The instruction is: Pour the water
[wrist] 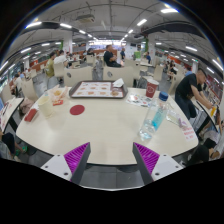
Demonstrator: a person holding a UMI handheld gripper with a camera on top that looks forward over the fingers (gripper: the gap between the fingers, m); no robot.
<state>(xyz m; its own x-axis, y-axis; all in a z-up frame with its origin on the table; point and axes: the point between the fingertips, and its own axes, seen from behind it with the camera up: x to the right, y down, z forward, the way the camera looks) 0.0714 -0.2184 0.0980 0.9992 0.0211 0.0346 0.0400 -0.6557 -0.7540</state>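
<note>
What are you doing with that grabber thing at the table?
A person holds a gripper out over a pale round table. Its two fingers are open and hold nothing yet. A clear water bottle stands on the table just ahead of the fingers. Farther back are a red cup, a tray and a red disc. People sit at the tables around. No water has been poured so far.

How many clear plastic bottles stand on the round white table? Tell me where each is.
1. The clear plastic bottle stands on the round white table, beyond the open, empty jaws, nearer the right one. Smaller ones may be hidden among far clutter.
</note>
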